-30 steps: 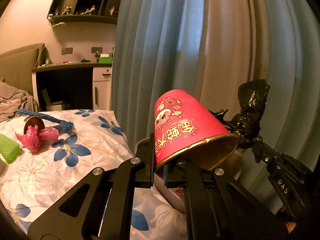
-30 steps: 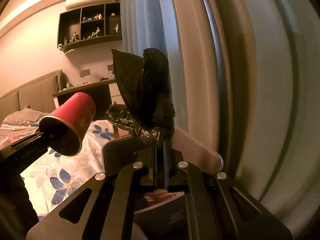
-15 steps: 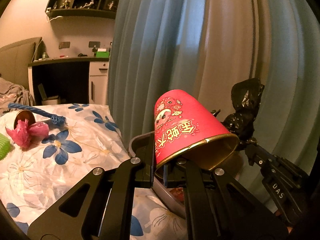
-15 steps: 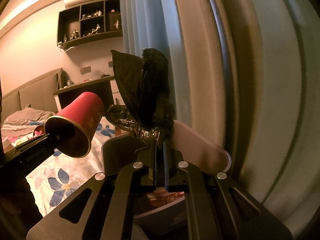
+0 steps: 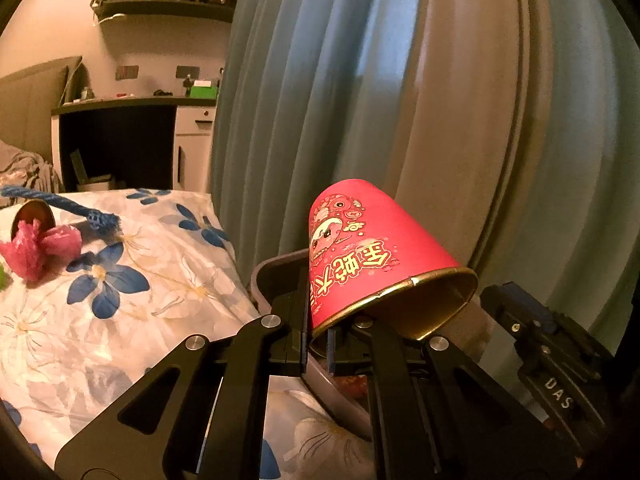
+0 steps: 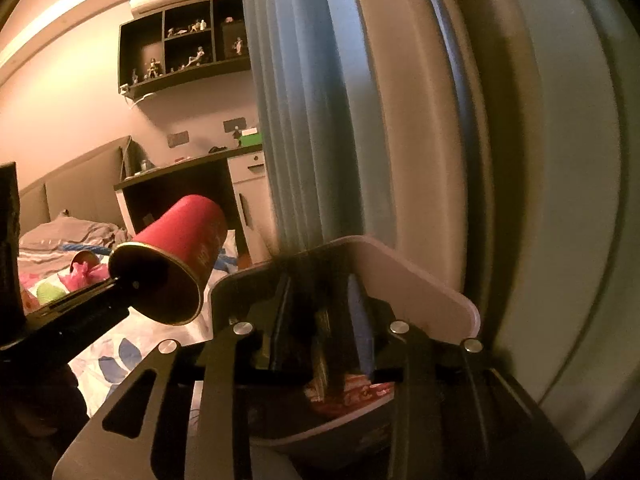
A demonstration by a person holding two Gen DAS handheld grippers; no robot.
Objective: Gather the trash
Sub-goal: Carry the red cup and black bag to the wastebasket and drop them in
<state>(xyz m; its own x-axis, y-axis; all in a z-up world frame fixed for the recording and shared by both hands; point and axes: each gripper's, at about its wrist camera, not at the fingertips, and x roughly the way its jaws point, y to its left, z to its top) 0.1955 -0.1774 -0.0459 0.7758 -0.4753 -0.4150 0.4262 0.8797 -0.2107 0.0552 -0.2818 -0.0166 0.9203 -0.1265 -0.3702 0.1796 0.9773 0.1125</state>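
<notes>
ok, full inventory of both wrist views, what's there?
red cup: 1, red with gold rim, clamped by its rim, tilted over the bin
bin: 1, grey, between bed and curtain, red packaging inside
second cup: 1, gold inside, lying on the bed
pink bag: 1, crumpled, at that cup's mouth
blue rope: 1, on the bed
green item: 1, on the bed, unclear
bedspread: 1, white with blue flowers
curtain: 1, blue-grey
desk: 1, dark, far wall
shelf: 1, dark, holds figurines
left gripper: shut on red cup
right gripper: open, over the bin
</notes>
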